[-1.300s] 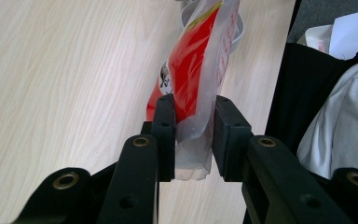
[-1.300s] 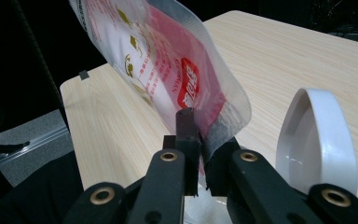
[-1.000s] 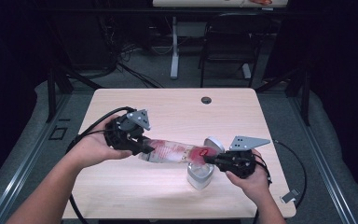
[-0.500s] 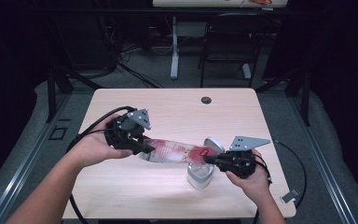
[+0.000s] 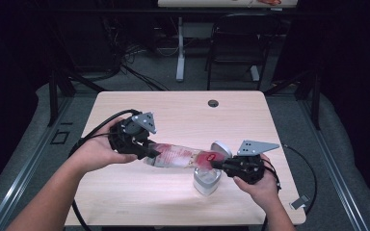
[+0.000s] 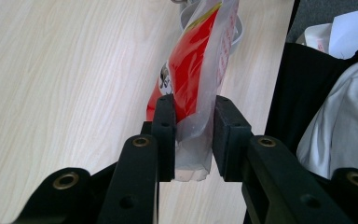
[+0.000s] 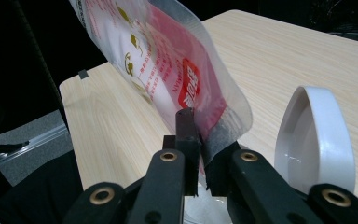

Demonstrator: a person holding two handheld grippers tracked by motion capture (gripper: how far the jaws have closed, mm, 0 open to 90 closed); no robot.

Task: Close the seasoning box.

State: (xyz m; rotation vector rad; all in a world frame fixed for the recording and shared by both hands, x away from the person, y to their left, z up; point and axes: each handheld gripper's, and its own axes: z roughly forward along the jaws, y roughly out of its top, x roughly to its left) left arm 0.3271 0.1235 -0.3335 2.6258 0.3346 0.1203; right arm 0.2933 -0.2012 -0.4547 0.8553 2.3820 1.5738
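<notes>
Above the table (image 5: 125, 197), from the high view, the left gripper (image 5: 150, 152) and right gripper (image 5: 218, 164) pinch opposite ends of a pouch (image 5: 178, 156), lying lengthwise between them over a white container (image 5: 206, 179). Left gripper view: jaws clamp the pouch (image 6: 191, 70) end. Right gripper view: jaws nearly closed on the pouch (image 7: 168, 70) edge beside the container's lid (image 7: 314, 140).

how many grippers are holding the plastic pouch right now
2: the left gripper clamps one end of the plastic pouch, and the right gripper pinches the other end, above the white container.
</notes>
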